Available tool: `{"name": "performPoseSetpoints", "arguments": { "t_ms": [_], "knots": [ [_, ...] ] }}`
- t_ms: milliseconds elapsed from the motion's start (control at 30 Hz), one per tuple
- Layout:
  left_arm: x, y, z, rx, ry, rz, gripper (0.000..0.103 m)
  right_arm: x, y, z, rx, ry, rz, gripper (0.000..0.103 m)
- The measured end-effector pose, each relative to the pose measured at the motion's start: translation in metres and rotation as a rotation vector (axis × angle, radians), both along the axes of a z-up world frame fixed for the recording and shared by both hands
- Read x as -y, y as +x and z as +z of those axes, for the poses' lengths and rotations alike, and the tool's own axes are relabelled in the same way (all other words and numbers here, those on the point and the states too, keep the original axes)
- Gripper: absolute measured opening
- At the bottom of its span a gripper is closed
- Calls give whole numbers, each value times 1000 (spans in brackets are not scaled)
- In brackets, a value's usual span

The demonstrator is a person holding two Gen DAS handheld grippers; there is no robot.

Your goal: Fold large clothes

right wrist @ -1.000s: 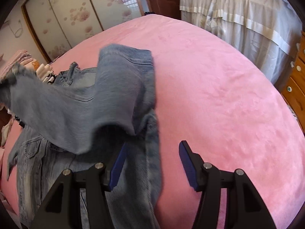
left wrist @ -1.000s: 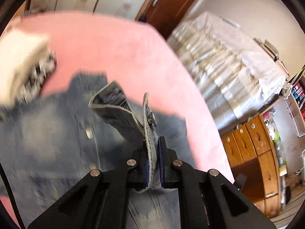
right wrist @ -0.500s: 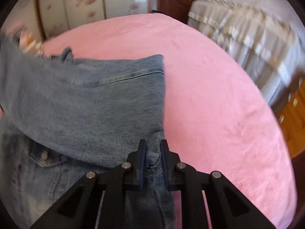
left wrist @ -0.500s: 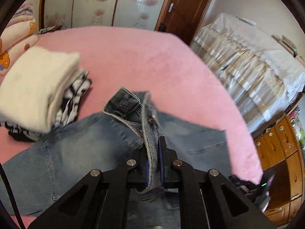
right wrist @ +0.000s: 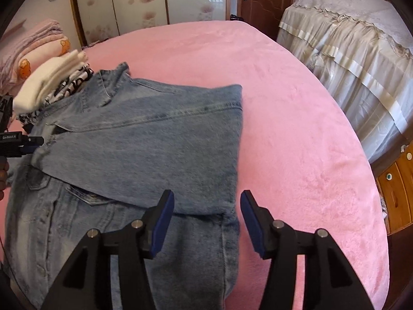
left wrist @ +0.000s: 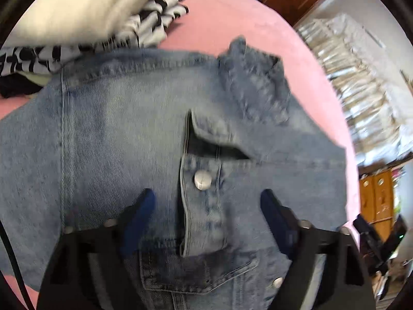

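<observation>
A blue denim jacket [right wrist: 144, 142] lies on the pink bed [right wrist: 296, 134], with one sleeve folded across its front. In the left wrist view the jacket [left wrist: 124, 129] fills the frame, and the sleeve cuff with a metal snap [left wrist: 202, 179] lies flat. My left gripper [left wrist: 206, 206] is open just above that cuff, holding nothing. It also shows at the left edge of the right wrist view [right wrist: 15, 142]. My right gripper [right wrist: 206, 206] is open over the jacket's right edge, holding nothing.
A stack of folded clothes [right wrist: 51, 82], white on top with black-and-white under it, sits beside the jacket's collar; it shows in the left wrist view [left wrist: 90, 13] too. Folded blankets [right wrist: 31, 46] lie behind. A covered bed [right wrist: 356, 51] and wooden drawers [right wrist: 397, 180] stand to the right.
Both grippers were shut on the jacket's sleeve and carried it across the front. Both have opened and let go, and the sleeve now lies flat.
</observation>
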State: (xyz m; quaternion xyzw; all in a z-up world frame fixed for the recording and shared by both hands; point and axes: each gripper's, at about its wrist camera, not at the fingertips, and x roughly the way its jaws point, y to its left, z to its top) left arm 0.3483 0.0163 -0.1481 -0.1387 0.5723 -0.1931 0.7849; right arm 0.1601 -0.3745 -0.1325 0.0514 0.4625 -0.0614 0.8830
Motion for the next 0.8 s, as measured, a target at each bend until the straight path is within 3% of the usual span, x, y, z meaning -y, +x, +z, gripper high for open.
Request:
{"name": "performPoseSetpoints", "arguments": {
  "t_ms": [133,233,333,433,467,533,600,633,667,733,800],
  "knots": [
    [-10,34,2,-42,-65,76,84,16,27,1,8,74,-26,62],
    [-11,60,-12,-87,-66,102,83,30,61,-5,-6,115,-66,62],
    [4,71,-23,-105,-27,61,79,47,91,-9,-10,137,-107,62],
    [27,71,-28,-78,53,-18,58,66,122,-15,-26,135,-157,62],
    [31,71,-30,-72,66,-39,39,72,132,-19,-38,139,-174,62],
    [45,67,-29,-54,129,-68,31,84,147,-31,-72,160,-199,62],
    [53,63,-23,-8,166,-98,12,91,158,-47,-112,188,-193,60],
    [60,60,-16,29,187,-108,12,91,160,-50,-113,195,-174,32],
    [62,56,-9,61,196,-111,11,90,161,-51,-119,170,-164,11],
    [70,53,-1,145,240,-126,11,88,157,-43,-77,123,-161,10],
    [76,55,-12,150,279,-139,12,94,154,-47,-69,99,-189,10]
  ]
}}
